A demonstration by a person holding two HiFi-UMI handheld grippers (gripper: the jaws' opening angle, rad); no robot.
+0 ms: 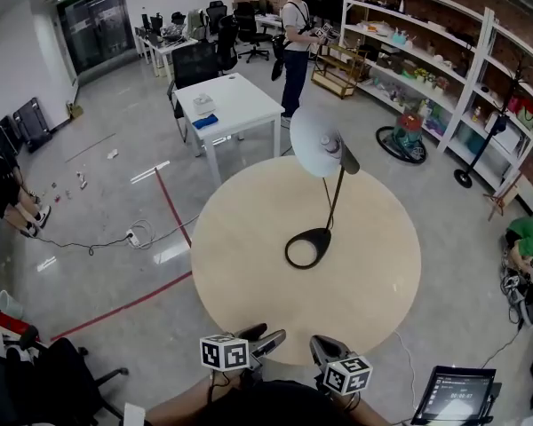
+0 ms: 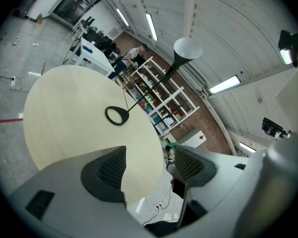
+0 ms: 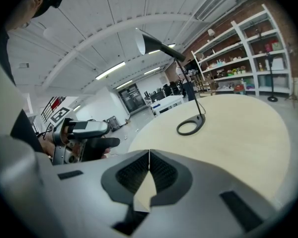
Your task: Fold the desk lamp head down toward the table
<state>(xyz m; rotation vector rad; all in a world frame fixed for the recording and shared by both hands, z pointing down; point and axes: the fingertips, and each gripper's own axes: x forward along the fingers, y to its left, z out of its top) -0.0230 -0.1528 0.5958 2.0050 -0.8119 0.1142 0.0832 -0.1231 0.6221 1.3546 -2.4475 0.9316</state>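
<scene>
The lamp (image 1: 316,142) is standing on the table (image 1: 249,300), head raised; the left gripper (image 2: 149,165) is gaping empty, and the right gripper (image 3: 149,170) is pinching closed on nothing.

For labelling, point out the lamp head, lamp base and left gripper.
lamp head (image 1: 314,145): head view, shade's middle.
lamp base (image 1: 322,235): head view, ring's rim.
left gripper (image 2: 149,165): left gripper view, midway between jaws.

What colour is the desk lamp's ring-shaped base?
The base is black, clearest in the head view.

Your bench (image 1: 249,278) is pale beige; lamp base (image 1: 321,234) black, lamp shade (image 1: 313,145) white; floor tape (image 1: 171,208) red.
</scene>
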